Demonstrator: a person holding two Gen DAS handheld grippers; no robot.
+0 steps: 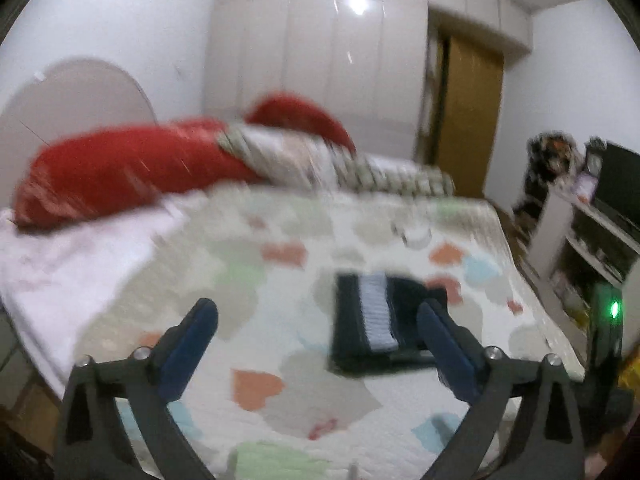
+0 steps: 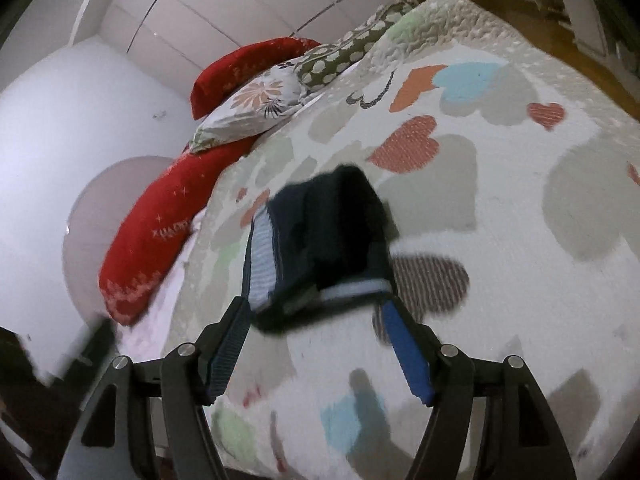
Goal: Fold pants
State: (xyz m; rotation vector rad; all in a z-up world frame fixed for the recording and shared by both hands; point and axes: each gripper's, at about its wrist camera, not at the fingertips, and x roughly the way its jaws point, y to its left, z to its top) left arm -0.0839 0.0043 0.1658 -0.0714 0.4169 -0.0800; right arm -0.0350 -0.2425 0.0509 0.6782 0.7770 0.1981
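Open heart-patterned quilted bedspread (image 2: 500,208) lies free from 3 to 6 o'clock. The folded dark navy pants with pale striped band (image 2: 320,240) sit centrally; long red pillows (image 2: 160,232) block the 9 to 11 o'clock edge.

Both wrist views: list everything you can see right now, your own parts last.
pants: one, dark navy with a pale blue striped band, folded into a compact stack on the quilt.
quilt: one, white with coloured hearts, covering the bed.
red pillows: two, at the head of the bed.
floral pillow: one, white, lying between the red ones.
spotted cushion: one, olive with pale spots, beside the floral pillow.
wardrobe: white, behind the bed.
door: brown, beside the wardrobe.
shelf unit: white, right of the bed.
left gripper: open, empty.
right gripper: open, its tips at the stack's near edge.
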